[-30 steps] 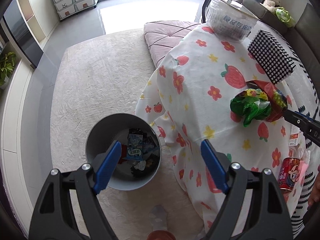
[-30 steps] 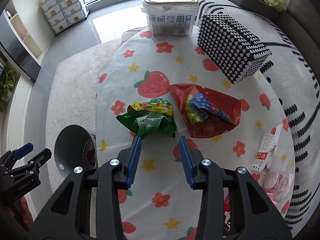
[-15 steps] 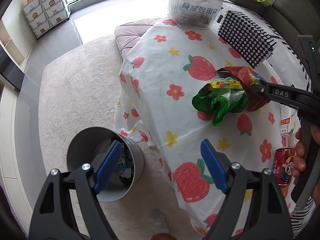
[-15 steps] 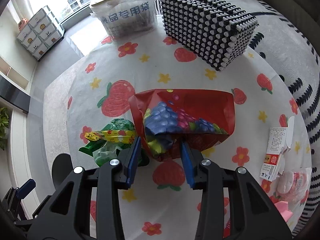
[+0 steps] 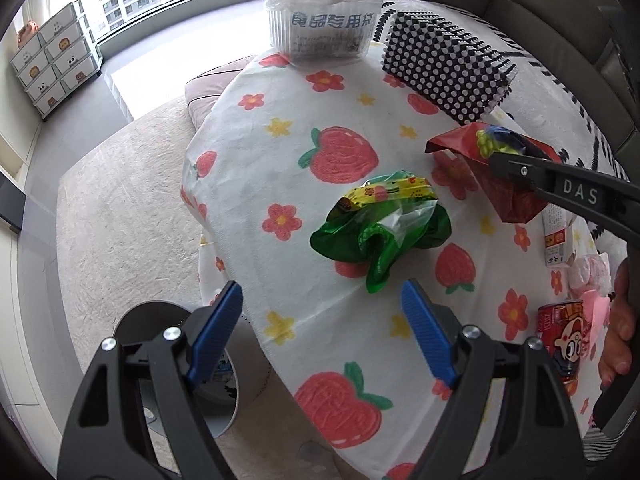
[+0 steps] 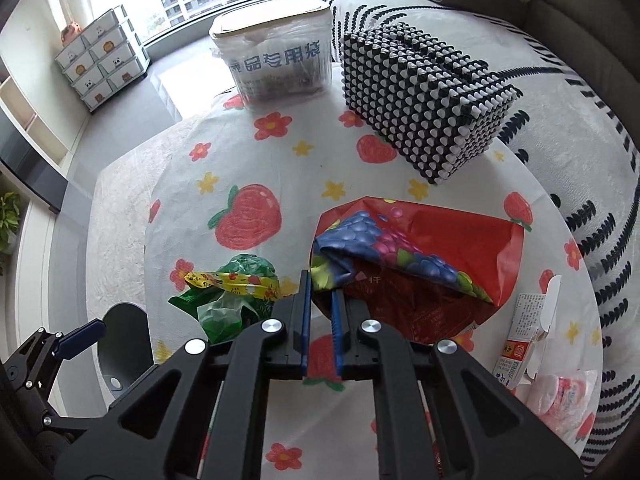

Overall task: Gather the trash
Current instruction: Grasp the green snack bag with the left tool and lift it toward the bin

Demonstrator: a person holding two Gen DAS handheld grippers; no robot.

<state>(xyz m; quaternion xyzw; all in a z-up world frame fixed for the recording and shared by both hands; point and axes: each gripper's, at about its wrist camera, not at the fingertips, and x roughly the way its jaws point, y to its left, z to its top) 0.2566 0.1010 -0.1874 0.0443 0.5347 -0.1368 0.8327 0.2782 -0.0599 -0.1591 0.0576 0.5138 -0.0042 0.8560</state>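
My right gripper (image 6: 320, 284) is shut on the near corner of a red snack bag (image 6: 440, 248) with grape print, lying on the strawberry tablecloth (image 6: 240, 184). The bag also shows in the left wrist view (image 5: 512, 196), with the right gripper (image 5: 500, 156) on it. A crumpled green wrapper (image 5: 380, 232) lies beside it and shows in the right wrist view (image 6: 232, 292). My left gripper (image 5: 322, 336) is open and empty, just short of the green wrapper. A grey trash bin (image 5: 160, 364) stands on the floor below the table's left edge.
A clear storage box (image 6: 276, 64) and a black-and-white studded box (image 6: 424, 92) stand at the back. A small carton (image 6: 524, 336), pink packets (image 6: 560, 392) and a red can (image 5: 560, 344) sit at the right edge. A sofa (image 6: 560, 0) lies behind.
My right gripper closed onto the red bag's corner. My left gripper swung from over the bin toward the table, now facing the green wrapper.
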